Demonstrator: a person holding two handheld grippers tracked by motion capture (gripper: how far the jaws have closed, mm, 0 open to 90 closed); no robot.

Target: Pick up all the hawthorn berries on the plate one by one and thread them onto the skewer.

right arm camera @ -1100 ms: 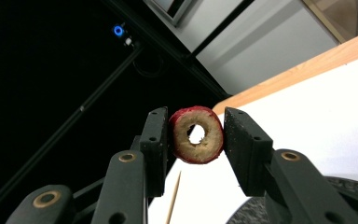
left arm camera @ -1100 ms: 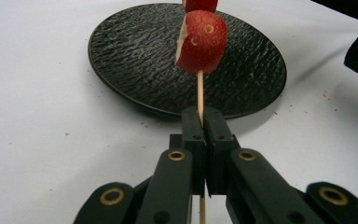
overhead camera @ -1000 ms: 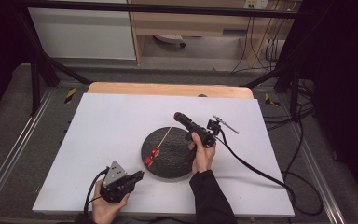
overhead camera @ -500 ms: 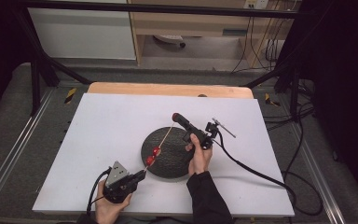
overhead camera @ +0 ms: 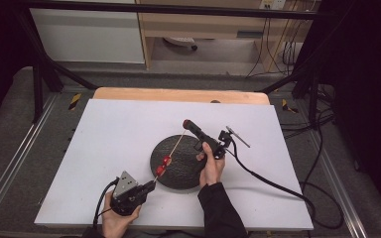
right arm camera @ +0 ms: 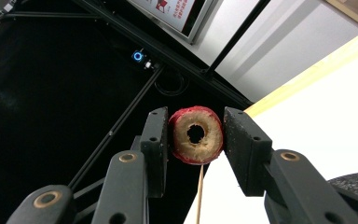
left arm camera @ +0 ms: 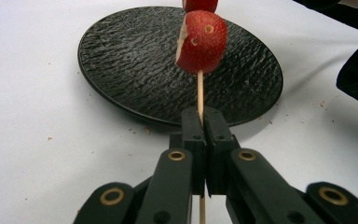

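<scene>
Right gripper view: your right gripper point(right arm camera: 196, 140) pinches a red fruit ring point(right arm camera: 196, 135) at the stick's tip.
Left gripper view: your left gripper point(left arm camera: 206, 135) has its fingers pressed together on the stick point(left arm camera: 199, 93).
Where: over the black plate point(overhead camera: 178, 166) on the worktop point(overhead camera: 109, 134).
Tip: line the hole up with the stick, then slide slowly down.

plate point(overhead camera: 183, 163) mid-table point(overhead camera: 104, 148), skewer point(overhead camera: 174, 147) seemingly above it

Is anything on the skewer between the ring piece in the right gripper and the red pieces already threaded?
Nothing visible: the skewer runs bare from the ring piece down to the red pieces.
</scene>
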